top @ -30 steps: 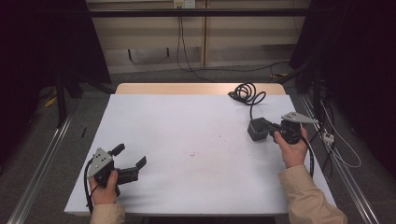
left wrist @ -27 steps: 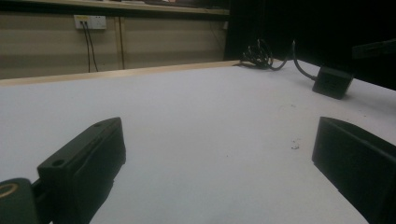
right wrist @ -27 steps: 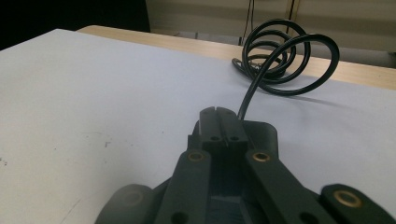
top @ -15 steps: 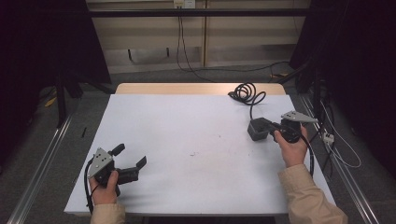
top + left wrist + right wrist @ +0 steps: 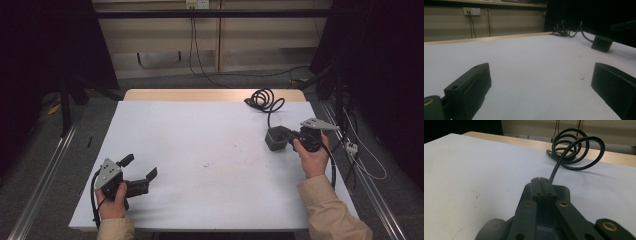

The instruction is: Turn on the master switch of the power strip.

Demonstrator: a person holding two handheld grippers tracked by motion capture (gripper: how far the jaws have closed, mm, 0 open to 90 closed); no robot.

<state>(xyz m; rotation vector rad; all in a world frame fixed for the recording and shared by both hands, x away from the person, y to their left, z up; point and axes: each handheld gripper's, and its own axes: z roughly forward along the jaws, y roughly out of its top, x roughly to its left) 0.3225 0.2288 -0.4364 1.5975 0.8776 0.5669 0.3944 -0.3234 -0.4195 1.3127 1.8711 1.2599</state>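
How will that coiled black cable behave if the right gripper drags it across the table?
Probably springy, not limp: in the right gripper view the cable holds raised loops that arch off the table. It likely slides easily on the smooth white top. The coil may trail and uncoil rather than move as one piece, since a single strand leads from it toward the right gripper.

Readable text: none in any view.
Wall socket plate (image 5: 471, 11): white, no lettering can be made out.
Black adapter block (image 5: 275, 138): no label legible.
Grey plate on the right gripper (image 5: 318, 124): blank.
Bench (image 5: 200, 130) surface: only small dark specks, no writing.
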